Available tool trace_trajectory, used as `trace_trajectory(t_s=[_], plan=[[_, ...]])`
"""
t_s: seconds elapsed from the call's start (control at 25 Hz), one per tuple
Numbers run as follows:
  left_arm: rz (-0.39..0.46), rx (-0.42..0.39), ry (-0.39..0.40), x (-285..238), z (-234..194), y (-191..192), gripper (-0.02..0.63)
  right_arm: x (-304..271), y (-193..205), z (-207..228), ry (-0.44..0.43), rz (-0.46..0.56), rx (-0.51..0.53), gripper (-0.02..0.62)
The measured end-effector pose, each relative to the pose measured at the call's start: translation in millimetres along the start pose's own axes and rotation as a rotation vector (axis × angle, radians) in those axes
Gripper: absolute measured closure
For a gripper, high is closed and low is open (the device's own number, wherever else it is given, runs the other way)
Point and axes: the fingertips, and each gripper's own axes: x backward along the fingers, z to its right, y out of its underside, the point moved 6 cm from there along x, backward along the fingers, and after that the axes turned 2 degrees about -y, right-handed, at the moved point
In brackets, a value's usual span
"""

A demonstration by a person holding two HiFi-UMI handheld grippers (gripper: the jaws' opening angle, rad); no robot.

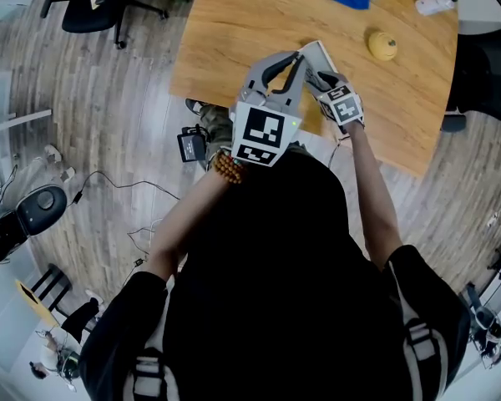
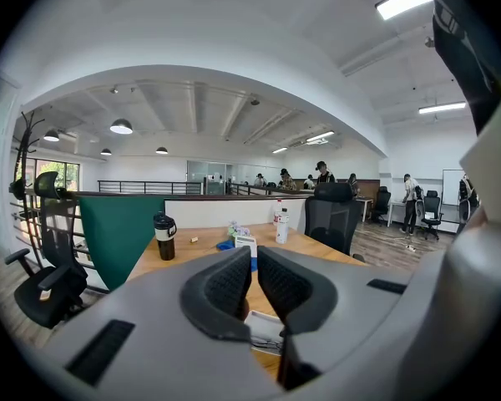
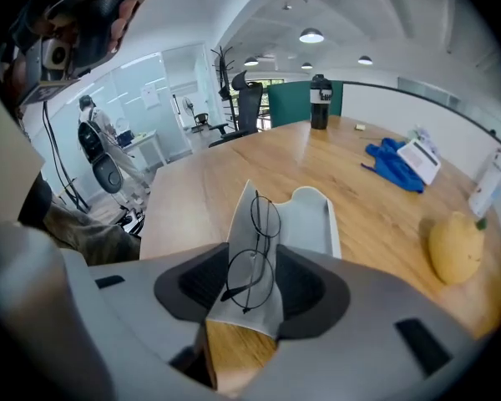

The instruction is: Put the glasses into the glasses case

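Warm wood-grain table (image 1: 234, 23) is filling the near ground of an open-plan office, with a yellow fruit (image 3: 455, 245), a blue cloth (image 3: 392, 165) and a dark tumbler (image 3: 319, 103) sitting well apart from the work. The glasses (image 3: 259, 257) are lying on the glasses case (image 3: 313, 224), on its flat pale-grey panel just left of the rimmed trough; whether they are sitting fully in the trough cannot be told. The right gripper (image 3: 252, 286) is tilting down over them with its jaws standing about half apart, one lens between the ribbed dark pads but neither pad pressing on it. The left gripper (image 2: 255, 278) is pointing nearly level over the near edge of the table, its jaws drawn together to a slit with nothing seen between them. The frames are looking thin, round and springy, black wire that would be bending under a hard squeeze, while the case is looking matt, smooth and stiff. Judging from this, the release should be going gently: lifting straight away so no pad is snagging a temple arm, and checking the lenses are lying flat before the lid is coming over.
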Motion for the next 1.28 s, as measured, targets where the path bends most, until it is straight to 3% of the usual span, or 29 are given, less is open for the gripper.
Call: trace_trajectory(t_s=[0.12,0.2,0.4,0.68,0.76,1.0,1.28], plan=[[-0.001,-0.004,0.003,-1,1,1,0.566,-3,-1,-7,-0.019,-0.008,-0.018,0.412],[-0.001,-0.005,0.004,-1,1,1,0.566,-3,-1,-10,-0.015,0.003,-0.008,0.465],[-0.001,-0.006,-0.001,0,-1,0,0.566,11,-3,-1,0.112,0.050,-0.002,0.568],[-0.003,-0.008,0.002,0,-1,2,0.566,21,8,23,0.221,0.023,-0.063,0.576],[-0.005,-0.007,0.002,0,-1,2,0.566,26,7,25,0.233,0.029,-0.053,0.542],[-0.011,-0.006,-0.003,-1,-1,4,0.566,14,6,37,0.220,-0.020,-0.058,0.332],[-0.016,-0.015,-0.004,1,-1,4,0.566,-8,5,50,0.193,-0.065,-0.078,0.305]])
